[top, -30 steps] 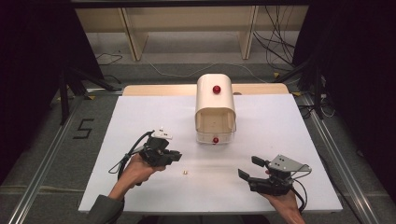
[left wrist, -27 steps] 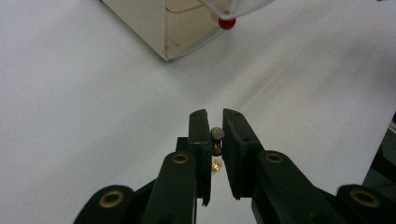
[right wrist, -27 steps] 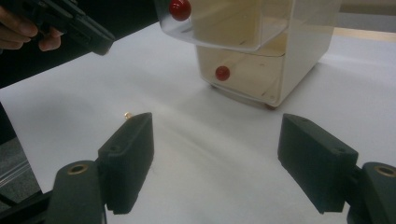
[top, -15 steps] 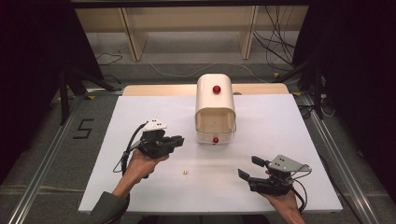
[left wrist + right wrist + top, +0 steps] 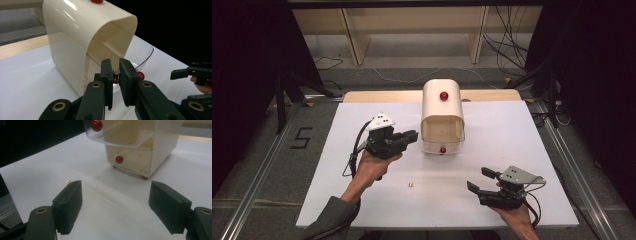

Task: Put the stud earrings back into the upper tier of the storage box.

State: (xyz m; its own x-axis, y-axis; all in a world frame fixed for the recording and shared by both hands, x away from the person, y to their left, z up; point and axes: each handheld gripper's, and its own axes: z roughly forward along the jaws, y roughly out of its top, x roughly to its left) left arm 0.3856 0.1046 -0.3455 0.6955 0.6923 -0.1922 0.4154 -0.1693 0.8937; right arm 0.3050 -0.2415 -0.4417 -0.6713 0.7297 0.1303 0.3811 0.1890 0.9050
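Observation:
A cream box [image 5: 442, 107] with clear drawers and red knobs stands at the middle of the white table [image 5: 512, 135]. My left gripper [image 5: 412, 136] hovers just left of the box front, shut on a small brass piece [image 5: 115, 74] pinched between its pads [image 5: 107, 72]. Beyond those jaws a clear drawer [image 5: 146, 53] sticks out with a red knob [image 5: 140, 75]. A second small brass piece [image 5: 410, 184] lies on the table in front of the box. My right gripper [image 5: 477, 179] rests at the front right, open, with nothing between its jaws.
In the right gripper view the loose brass piece [image 5: 68, 181] lies just past the left jaw, and the box [image 5: 160, 147] shows an upper clear drawer [image 5: 120, 137] pulled out above a lower red knob [image 5: 119, 159]. Wooden shelving and cables sit beyond the table.
My left gripper has risen off the table and moved toward the box front, carrying the small brass piece. The right gripper and the loose piece have stayed put.

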